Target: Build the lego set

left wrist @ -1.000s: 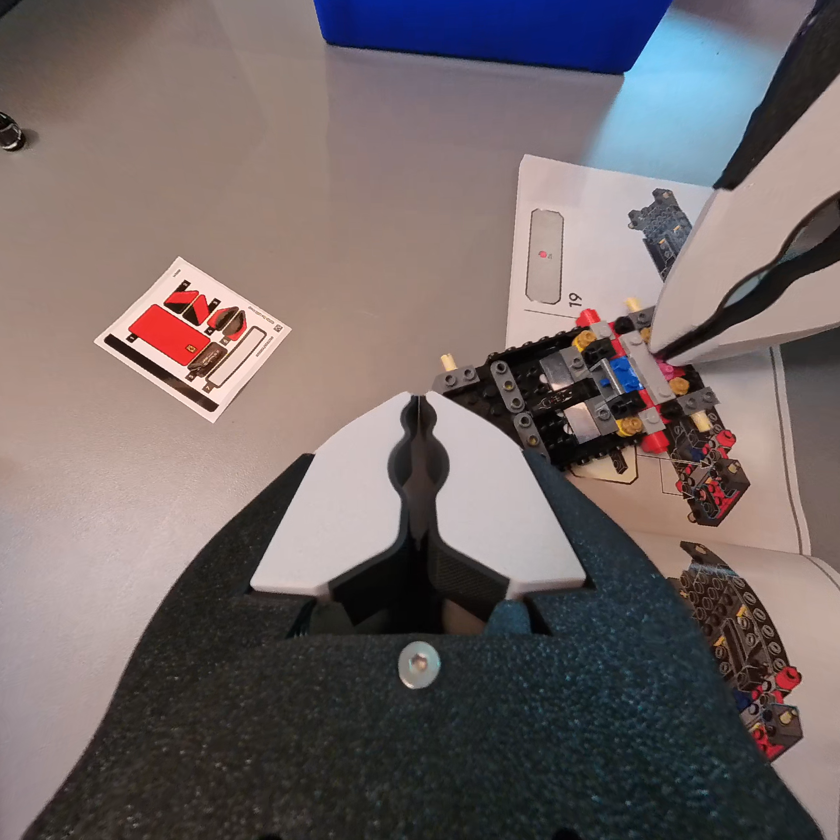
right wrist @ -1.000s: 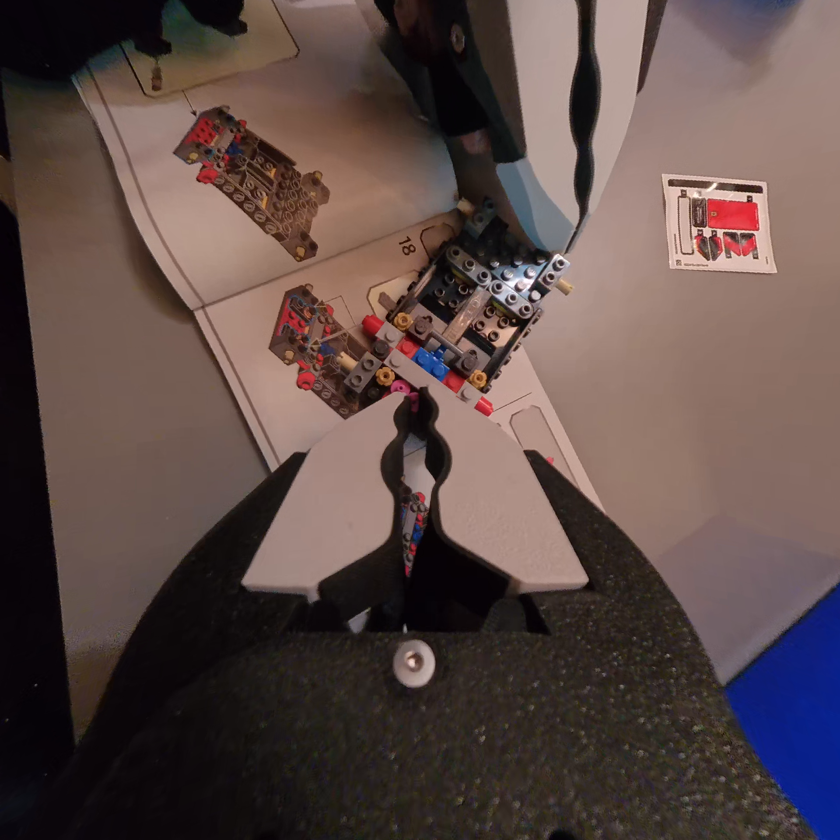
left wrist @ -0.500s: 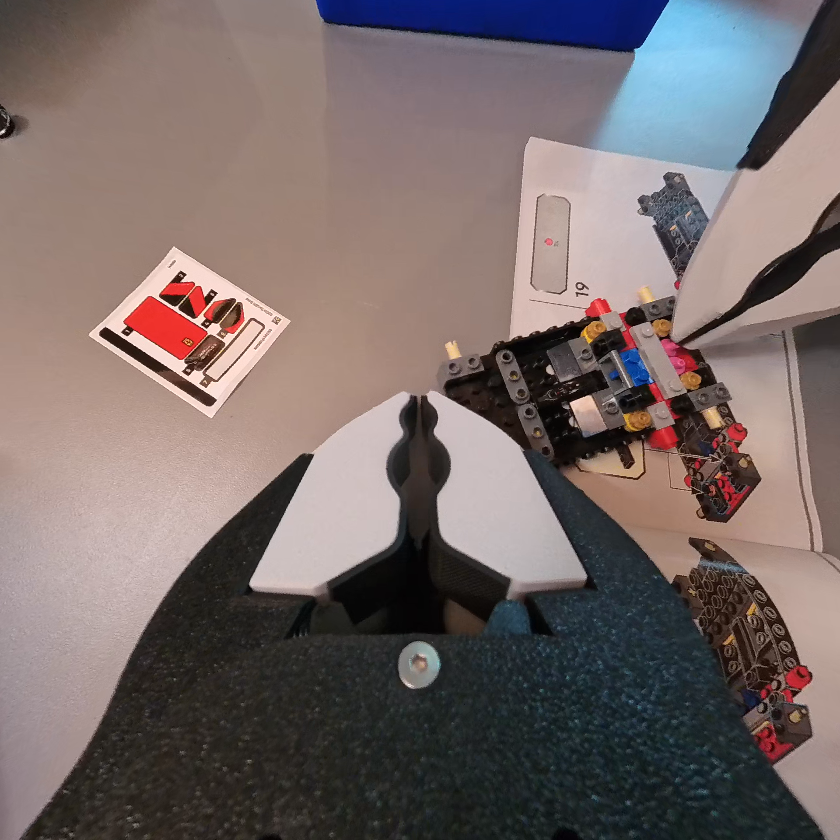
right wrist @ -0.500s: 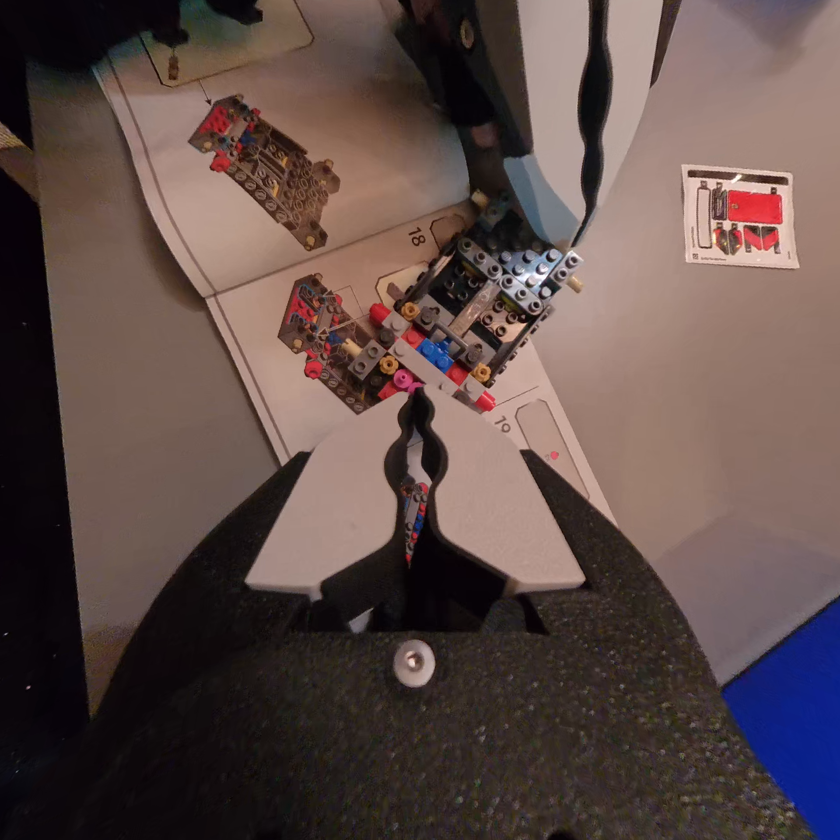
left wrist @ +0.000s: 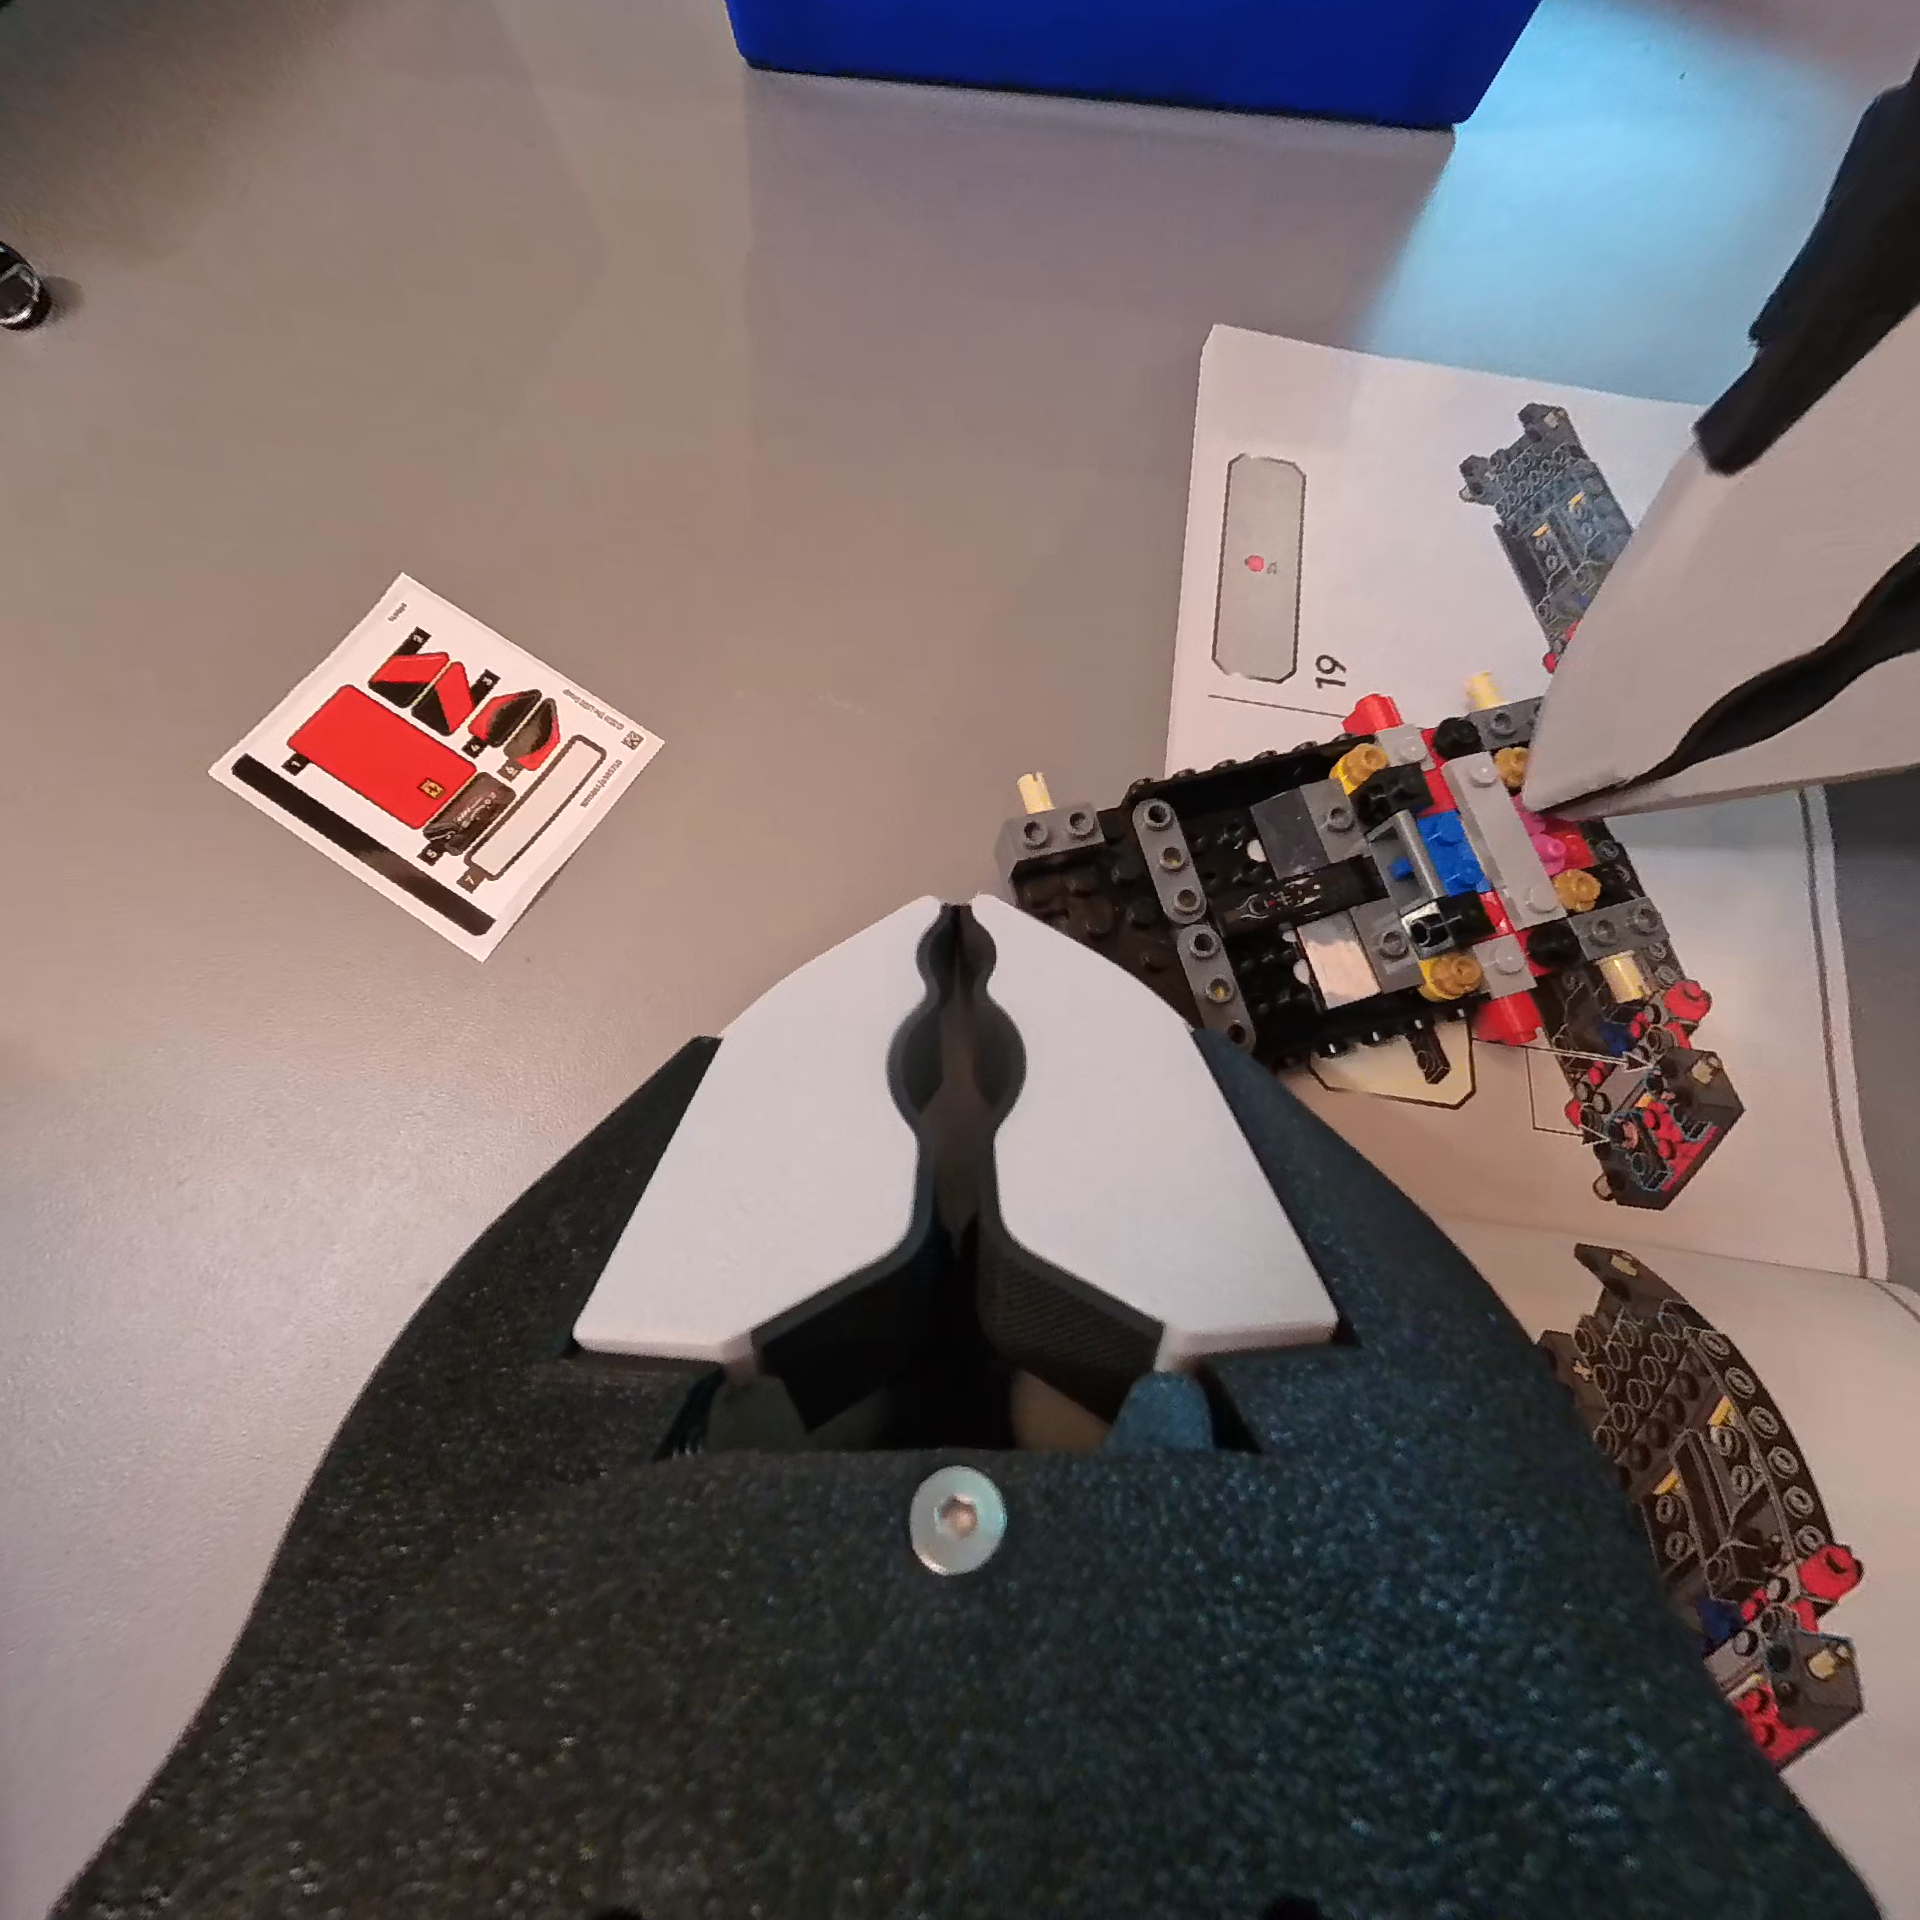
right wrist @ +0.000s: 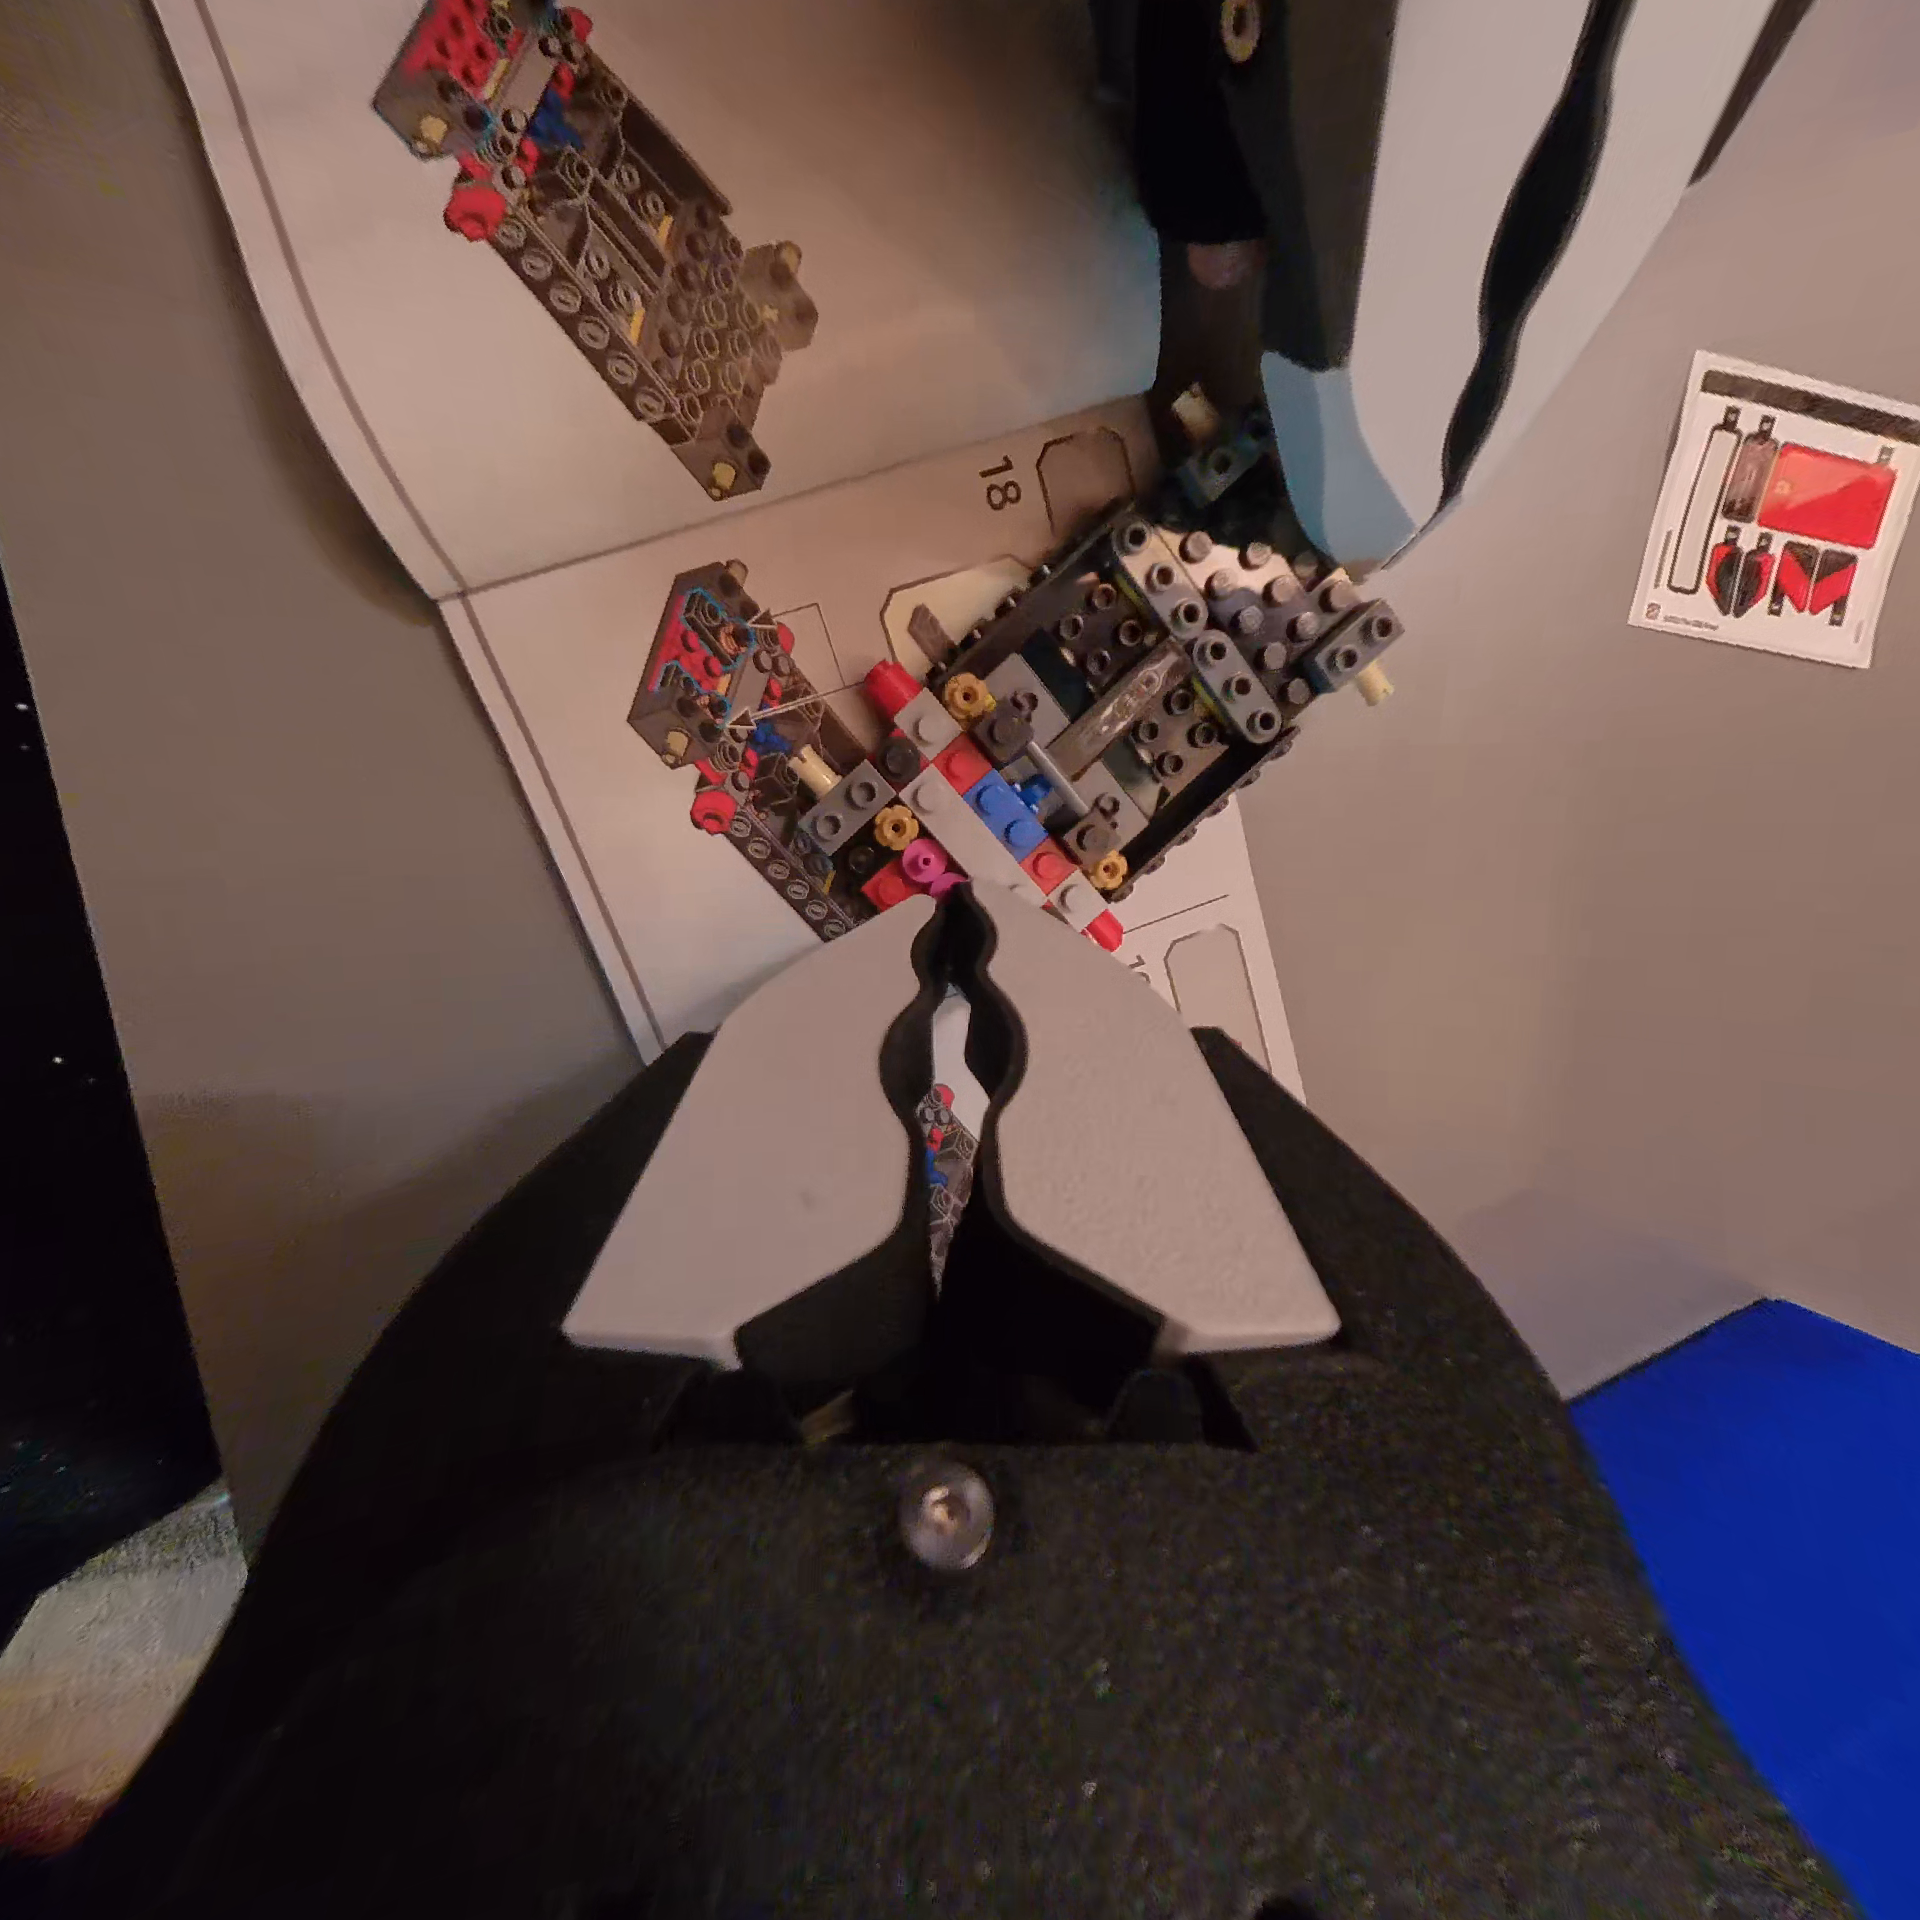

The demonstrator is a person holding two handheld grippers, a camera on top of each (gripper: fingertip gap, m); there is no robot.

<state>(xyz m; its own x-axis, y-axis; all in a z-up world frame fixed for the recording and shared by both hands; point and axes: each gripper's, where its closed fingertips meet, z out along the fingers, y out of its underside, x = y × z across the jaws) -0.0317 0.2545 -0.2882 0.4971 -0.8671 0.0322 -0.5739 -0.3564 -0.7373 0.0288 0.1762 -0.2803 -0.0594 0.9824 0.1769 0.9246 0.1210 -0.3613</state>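
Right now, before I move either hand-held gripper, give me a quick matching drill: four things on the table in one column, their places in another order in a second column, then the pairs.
Things:
1. lego model
2. sticker sheet
3. blue bin
4. right hand-held gripper

Places:
A. flat on bare grey table, apart from the booklet
B. tips at the pink piece
C. partly on the open instruction booklet
D. far table edge

Pairs: 1-C, 2-A, 3-D, 4-B
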